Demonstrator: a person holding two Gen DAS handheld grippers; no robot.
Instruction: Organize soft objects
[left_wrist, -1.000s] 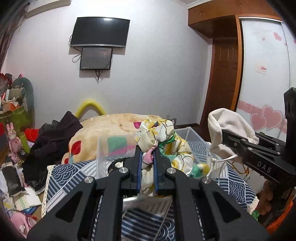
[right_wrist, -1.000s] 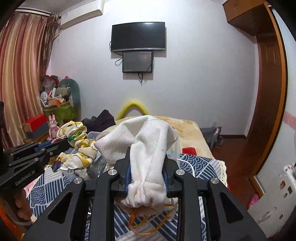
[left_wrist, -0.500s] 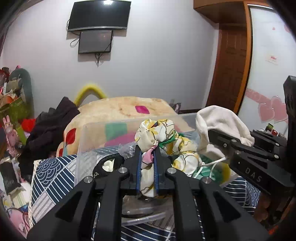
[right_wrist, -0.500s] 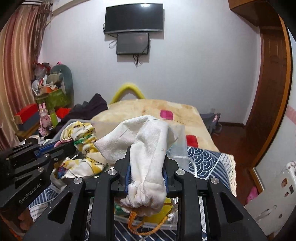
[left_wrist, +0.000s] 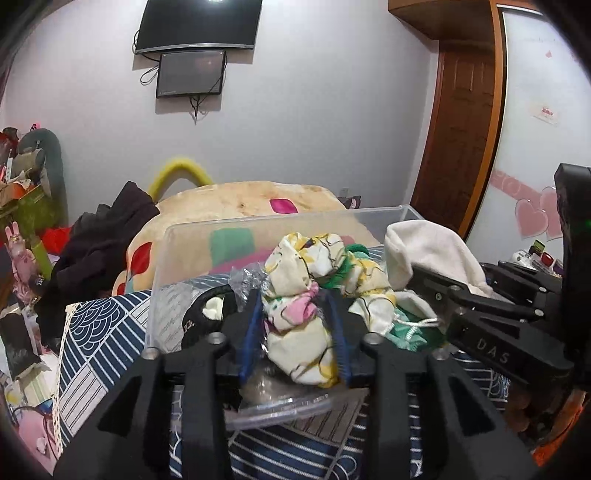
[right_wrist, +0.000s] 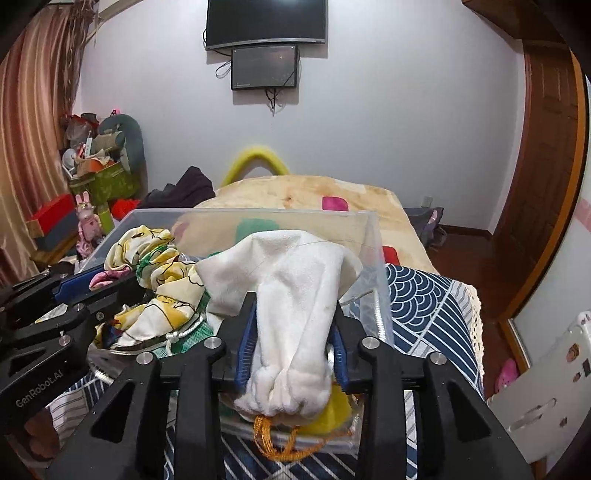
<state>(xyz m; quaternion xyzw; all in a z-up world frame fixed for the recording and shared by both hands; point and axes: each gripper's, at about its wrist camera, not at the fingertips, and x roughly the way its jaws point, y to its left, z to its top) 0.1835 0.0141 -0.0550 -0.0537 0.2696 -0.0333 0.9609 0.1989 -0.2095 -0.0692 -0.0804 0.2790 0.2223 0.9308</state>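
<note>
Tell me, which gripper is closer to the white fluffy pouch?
Right. The right gripper has the white pouch between its fingers over the clear bin; the left gripper sits beside it, around the floral pouch.

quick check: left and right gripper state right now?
Left gripper: jaws just opening, floral pouch between them, loose, over the clear bin.
Right gripper: just opening too, white pouch still between the pads.
</note>
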